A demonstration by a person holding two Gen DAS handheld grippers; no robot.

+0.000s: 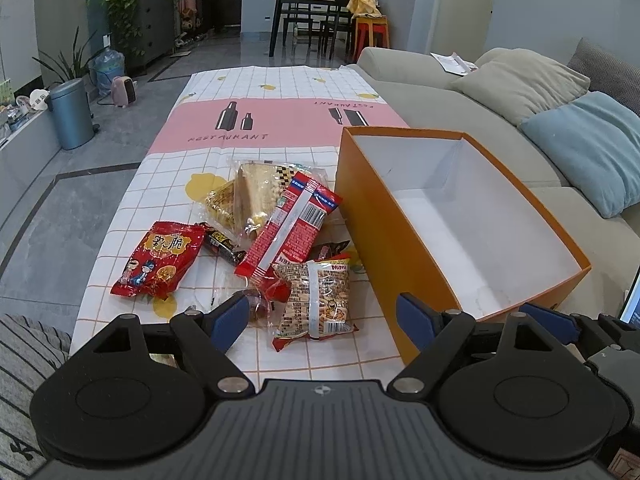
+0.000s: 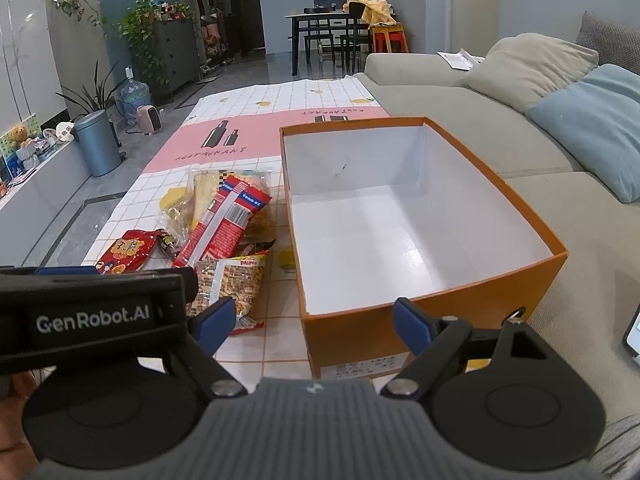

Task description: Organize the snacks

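A pile of snack packets lies on the checked tablecloth (image 1: 280, 92): a red crisp bag (image 1: 160, 260), a long red-and-blue packet (image 1: 288, 224), a clear bag of wafers (image 1: 256, 192), a peanut bag (image 1: 316, 300) and a small dark bar (image 1: 222, 244). To their right stands an orange box (image 1: 384, 248) with a white, bare inside (image 2: 400, 232). My left gripper (image 1: 322, 318) hovers open just short of the peanut bag. My right gripper (image 2: 314, 320) is open in front of the box's near wall (image 2: 400, 332). The long packet (image 2: 224, 220) and peanut bag (image 2: 228, 284) show at left there.
A grey sofa (image 1: 460, 92) with beige and blue cushions (image 1: 588, 144) runs along the table's right side. A blue bin (image 1: 72, 114), plants and a water bottle stand on the floor at left. The left gripper's body (image 2: 92, 316) crosses the right wrist view.
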